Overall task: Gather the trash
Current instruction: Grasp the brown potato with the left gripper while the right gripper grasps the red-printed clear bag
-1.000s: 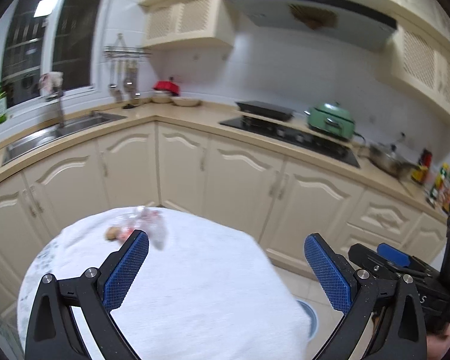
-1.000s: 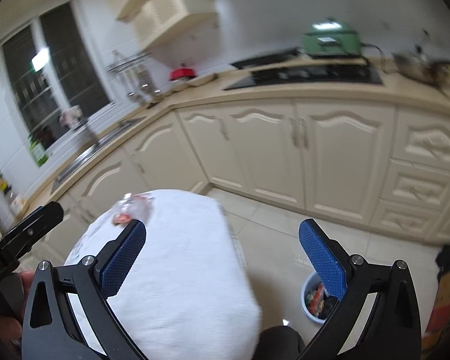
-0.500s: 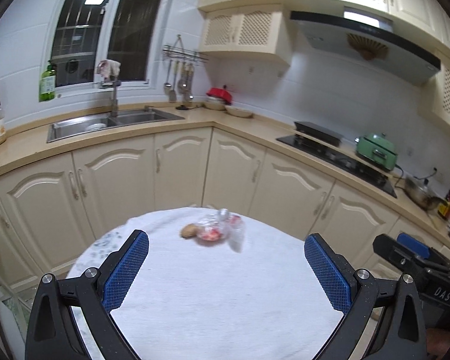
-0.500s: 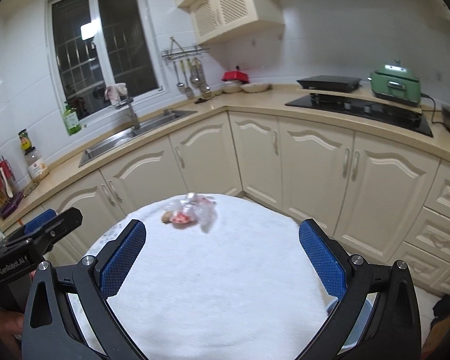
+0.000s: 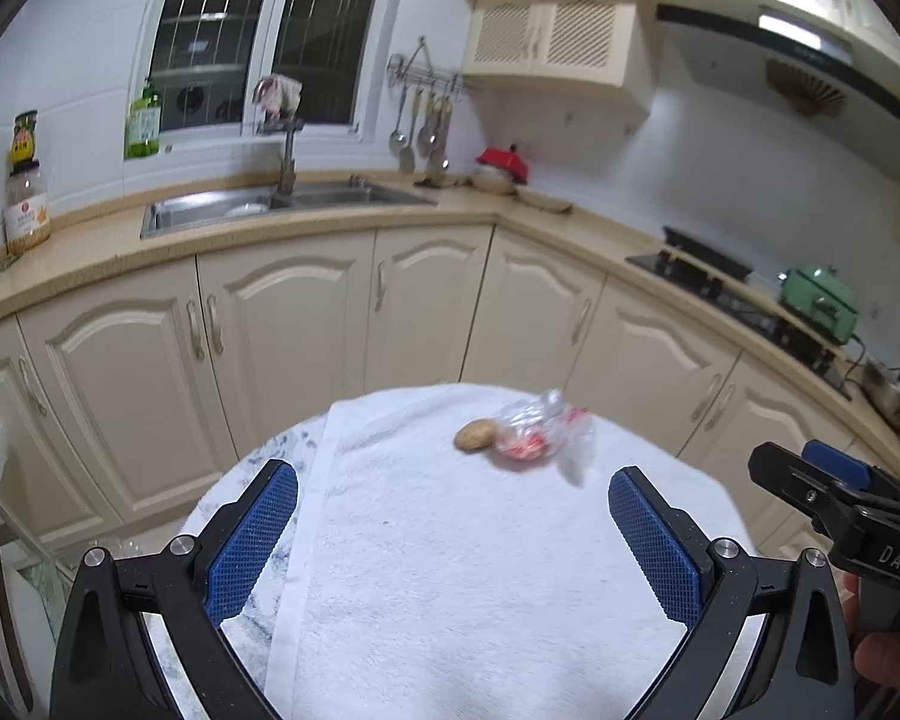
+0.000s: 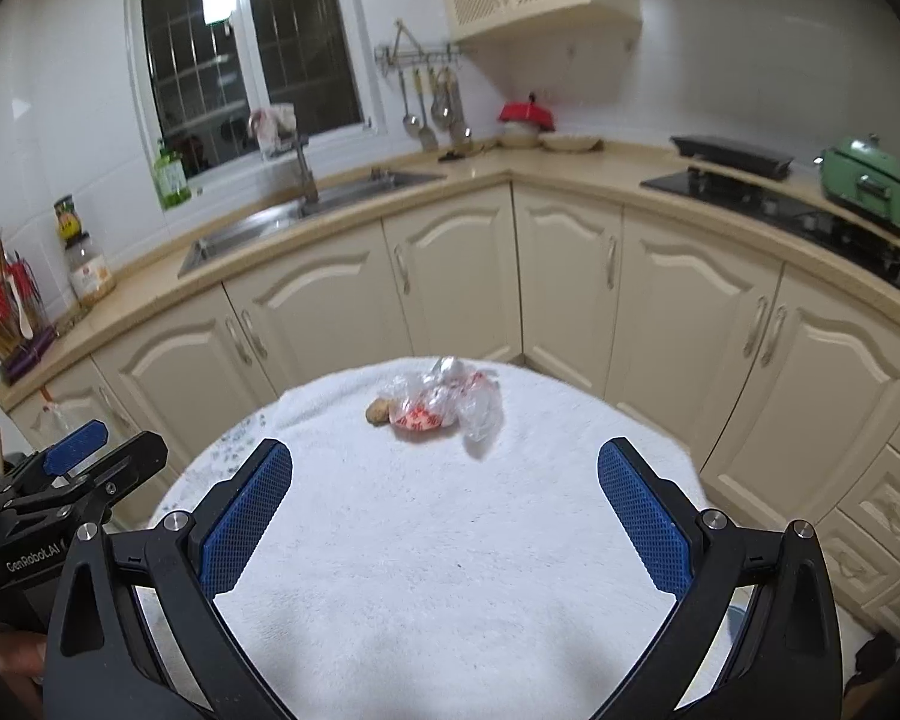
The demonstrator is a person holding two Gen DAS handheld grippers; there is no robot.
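Crumpled clear plastic wrapper with red print [image 6: 444, 405] (brown nut [image 6: 379, 411] touching) lies ahead of both wide-spread tools — left tool [image 5: 453, 531], right tool [image 6: 444, 519] — apart on the white-towelled surface [image 6: 450, 570].

Both wrist views look forward over the towel-covered table [image 5: 480, 570] toward corner cabinets, sharing the sink [image 6: 306, 216]
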